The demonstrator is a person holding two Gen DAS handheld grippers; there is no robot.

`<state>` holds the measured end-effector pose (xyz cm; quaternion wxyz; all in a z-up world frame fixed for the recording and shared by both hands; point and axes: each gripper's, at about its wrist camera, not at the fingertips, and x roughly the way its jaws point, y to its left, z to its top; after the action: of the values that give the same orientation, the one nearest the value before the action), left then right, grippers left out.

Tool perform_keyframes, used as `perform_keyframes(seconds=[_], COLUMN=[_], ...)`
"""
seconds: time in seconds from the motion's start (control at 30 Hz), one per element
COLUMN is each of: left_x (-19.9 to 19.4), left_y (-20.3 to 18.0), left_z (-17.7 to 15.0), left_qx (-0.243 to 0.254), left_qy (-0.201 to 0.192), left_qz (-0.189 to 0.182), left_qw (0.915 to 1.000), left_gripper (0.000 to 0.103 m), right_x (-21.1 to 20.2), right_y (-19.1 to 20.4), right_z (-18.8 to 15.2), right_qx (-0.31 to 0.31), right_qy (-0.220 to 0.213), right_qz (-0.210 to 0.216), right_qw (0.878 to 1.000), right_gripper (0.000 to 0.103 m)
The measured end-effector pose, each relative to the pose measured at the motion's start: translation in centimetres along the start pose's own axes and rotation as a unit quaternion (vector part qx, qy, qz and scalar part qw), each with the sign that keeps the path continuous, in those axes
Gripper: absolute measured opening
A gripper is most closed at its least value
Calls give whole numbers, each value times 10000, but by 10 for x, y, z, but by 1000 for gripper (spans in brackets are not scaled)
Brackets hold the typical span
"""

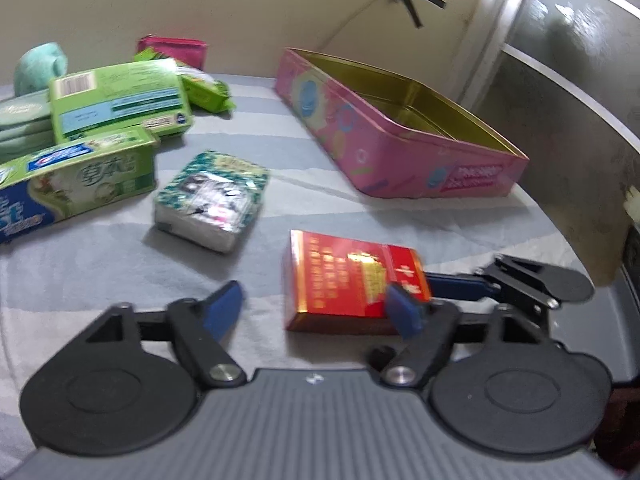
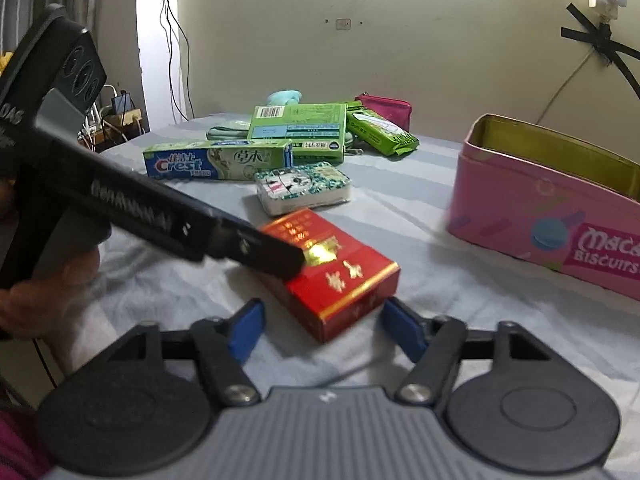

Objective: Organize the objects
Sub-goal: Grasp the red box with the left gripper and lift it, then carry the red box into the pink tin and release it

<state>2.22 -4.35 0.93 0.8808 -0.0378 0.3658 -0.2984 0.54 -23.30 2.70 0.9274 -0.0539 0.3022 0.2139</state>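
While my left hand-held gripper point(image 1: 316, 312) stands spread, one pad touching the red box point(image 1: 352, 284) on the bed sheet point(image 1: 100, 264), my right hand-held gripper point(image 2: 322, 330) brackets it, spread (contact hard to judge). Blur hides the pink tin's point(image 2: 548, 216) far end.

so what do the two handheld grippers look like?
Both match: left gripper and right gripper have black linkage arms, blue pads, silver pivot screws, round black discs and a ribbed grey body. White lettering runs along the left one's black side, seen from the right wrist.
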Motion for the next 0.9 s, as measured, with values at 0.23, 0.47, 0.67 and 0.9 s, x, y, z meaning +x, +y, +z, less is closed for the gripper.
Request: perform_keyframes(seconds=[0.23, 0.47, 0.67, 0.9], left_x=[-1, -5, 6, 45], left_y=[-13, -34, -59, -77], left_z=[10, 39, 76, 112], left_qx=[81, 275, 651, 828], left_qy=[-49, -457, -773, -820], left_qz=[-116, -196, -238, -290], left_qw=[9999, 9984, 9946, 9928], left_gripper=[65, 65, 66, 67], right_x=[-11, -28, -37, -32], right_y=[-12, -25, -57, -97], right_z=[3, 16, 33, 47], right_qx=[290, 260, 320, 514], right_qy=[-316, -793, -1221, -1443], right_qz=[-83, -420, -738, -1090], right_qw=[9990, 9956, 9893, 9822], right_gripper=[50, 50, 51, 51])
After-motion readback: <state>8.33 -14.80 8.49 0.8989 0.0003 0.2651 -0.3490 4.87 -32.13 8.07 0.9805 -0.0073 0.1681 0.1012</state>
